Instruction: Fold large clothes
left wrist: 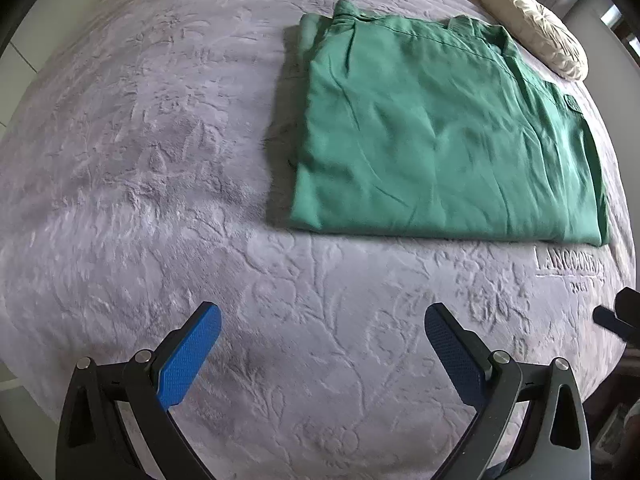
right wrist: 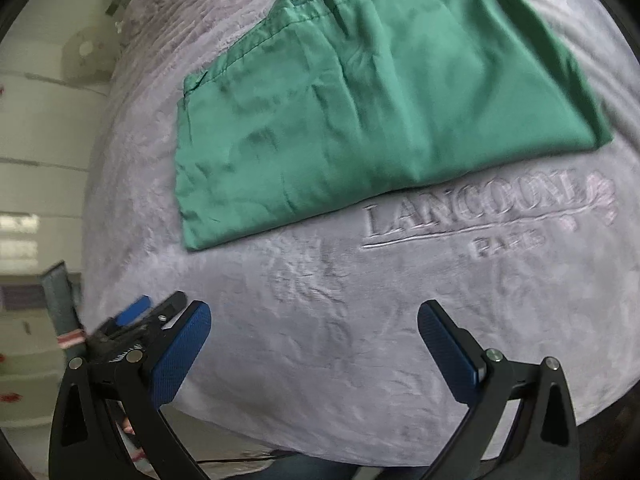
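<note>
A green garment (left wrist: pixel 440 132) lies folded into a flat rectangle on the grey embossed blanket (left wrist: pixel 140 160). It also shows in the right wrist view (right wrist: pixel 380 100), at the top centre. My left gripper (left wrist: pixel 322 336) is open and empty, held above the blanket, short of the garment's near edge. My right gripper (right wrist: pixel 314 332) is open and empty, also short of the garment. The other gripper shows at the right edge of the left wrist view (left wrist: pixel 618 316) and at the lower left of the right wrist view (right wrist: pixel 140 316).
A cream pillow (left wrist: pixel 536 36) lies beyond the garment at the far right. Embossed lettering (right wrist: pixel 472 212) marks the blanket near the garment's front edge. The bed edge drops off at the left (right wrist: pixel 96 200), with floor and furniture beyond.
</note>
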The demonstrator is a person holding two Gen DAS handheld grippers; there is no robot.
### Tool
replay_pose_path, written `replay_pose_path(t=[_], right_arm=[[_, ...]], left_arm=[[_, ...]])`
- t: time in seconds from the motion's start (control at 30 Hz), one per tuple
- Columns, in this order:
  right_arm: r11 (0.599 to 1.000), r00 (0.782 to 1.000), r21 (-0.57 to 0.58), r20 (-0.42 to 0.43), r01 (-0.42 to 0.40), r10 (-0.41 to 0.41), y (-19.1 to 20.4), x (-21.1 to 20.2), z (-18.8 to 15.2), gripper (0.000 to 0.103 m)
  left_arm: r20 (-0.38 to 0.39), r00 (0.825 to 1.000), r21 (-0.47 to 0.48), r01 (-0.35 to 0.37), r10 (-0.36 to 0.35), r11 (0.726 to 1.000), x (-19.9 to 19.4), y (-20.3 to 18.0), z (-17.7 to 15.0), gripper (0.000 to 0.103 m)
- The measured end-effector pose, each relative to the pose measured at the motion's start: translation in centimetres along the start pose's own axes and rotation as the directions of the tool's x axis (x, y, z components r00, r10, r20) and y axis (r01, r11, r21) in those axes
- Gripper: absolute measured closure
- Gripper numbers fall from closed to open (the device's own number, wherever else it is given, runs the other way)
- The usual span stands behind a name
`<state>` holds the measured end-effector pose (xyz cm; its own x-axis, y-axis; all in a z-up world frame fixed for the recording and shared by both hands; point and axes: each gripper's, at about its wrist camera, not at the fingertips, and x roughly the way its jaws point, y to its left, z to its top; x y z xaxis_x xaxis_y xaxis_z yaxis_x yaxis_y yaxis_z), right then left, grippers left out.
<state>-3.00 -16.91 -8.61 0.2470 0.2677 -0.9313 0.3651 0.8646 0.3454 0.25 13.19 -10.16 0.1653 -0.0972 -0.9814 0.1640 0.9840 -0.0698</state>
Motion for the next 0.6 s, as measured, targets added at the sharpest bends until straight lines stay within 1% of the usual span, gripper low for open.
replay_pose_path(t=[0.03, 0.13, 0.23, 0.3, 0.4, 0.47, 0.5, 0.6], right_arm=[[0.999, 0.999, 0.026, -0.006, -0.035, 0.035, -0.1, 0.4, 0.1, 0.0], [0.995, 0.997, 0.057, -0.012, -0.078, 0.079, -0.1, 1.3, 0.1, 0.0], [0.991, 0.994, 0.077, -0.014, -0.106, 0.107, 0.3, 2.1, 0.0, 0.0], [0.99, 0.994, 0.089, -0.017, -0.11, 0.112, 0.4, 2.4, 0.0, 0.0], [0.982, 0.99, 0.136, -0.033, -0.132, 0.138, 0.1, 3.2, -0.3, 0.0], [0.979, 0.989, 0.156, -0.046, -0.132, 0.141, -0.1, 3.6, -0.3, 0.0], [0.98, 0.991, 0.164, -0.047, -0.116, 0.125, -0.3, 3.7, -0.4, 0.0], [0.977, 0.994, 0.196, -0.041, -0.089, 0.099, -1.1, 4.0, -0.3, 0.0]], left_arm=[[0.001, 1.0, -0.003, 0.002, -0.002, 1.0, 0.1, 0.2, 0.2, 0.001], [0.001, 1.0, -0.015, 0.008, -0.008, 1.0, 0.5, 0.6, 0.7, 0.001], [0.0, 1.0, -0.013, 0.006, -0.006, 1.0, 0.8, 1.0, 1.2, 0.001], [-0.001, 1.0, -0.01, 0.002, -0.002, 1.0, 1.0, 1.1, 1.5, 0.001], [-0.011, 1.0, -0.005, 0.02, -0.02, 1.0, 1.5, 1.3, 1.8, 0.001], [-0.009, 1.0, -0.001, 0.022, -0.022, 1.0, 1.8, 1.3, 2.0, 0.001], [-0.01, 1.0, 0.006, 0.025, -0.025, 1.0, 2.1, 1.2, 2.1, 0.001], [-0.02, 1.0, 0.013, 0.001, -0.001, 1.0, 3.0, 0.8, 2.2, 0.001]])
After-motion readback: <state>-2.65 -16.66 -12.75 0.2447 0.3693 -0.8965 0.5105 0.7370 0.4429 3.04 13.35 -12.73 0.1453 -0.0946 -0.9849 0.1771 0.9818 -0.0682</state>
